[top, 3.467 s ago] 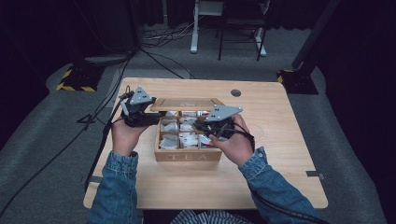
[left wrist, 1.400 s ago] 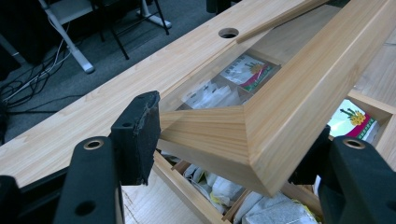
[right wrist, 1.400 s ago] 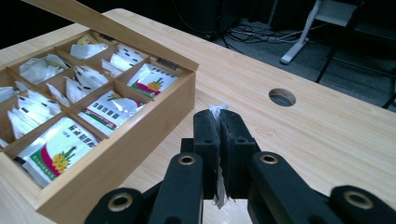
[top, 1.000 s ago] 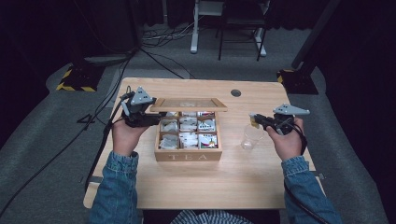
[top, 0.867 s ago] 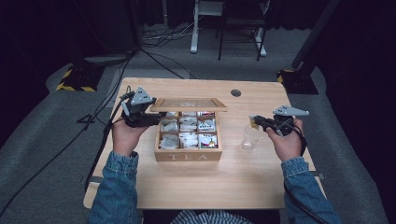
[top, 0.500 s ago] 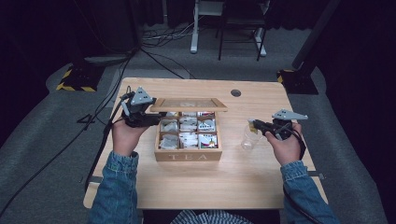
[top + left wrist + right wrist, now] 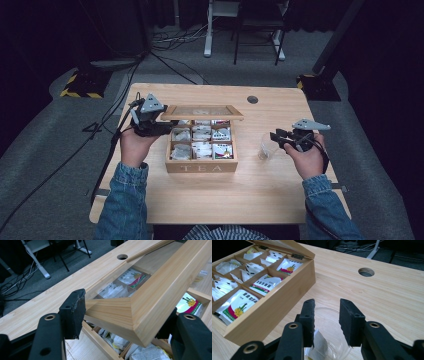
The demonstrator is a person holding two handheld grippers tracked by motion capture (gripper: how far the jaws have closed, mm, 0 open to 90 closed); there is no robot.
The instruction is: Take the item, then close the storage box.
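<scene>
While left tongs (image 7: pixel 125 322) clamp lid (image 7: pixel 150 295), right tongs (image 7: pixel 327 322) released, teabag (image 7: pixel 318 345) in glass (image 7: pixel 329 350).

In the left gripper view the pale wooden glass-paned lid (image 7: pixel 140 302) of the tea box runs off the top and right edges, and it hides most of the packets in the compartments below; the right jaw is half hidden behind its corner. In the right gripper view the clear glass cup (image 7: pixel 332 340) is cut by the bottom edge and partly covered by the black jaws, so the white tea bag (image 7: pixel 318 345) inside shows only in part. In the high view, print on the packets in the light wooden tea box (image 7: pixel 201 162) is too small to read.
</scene>
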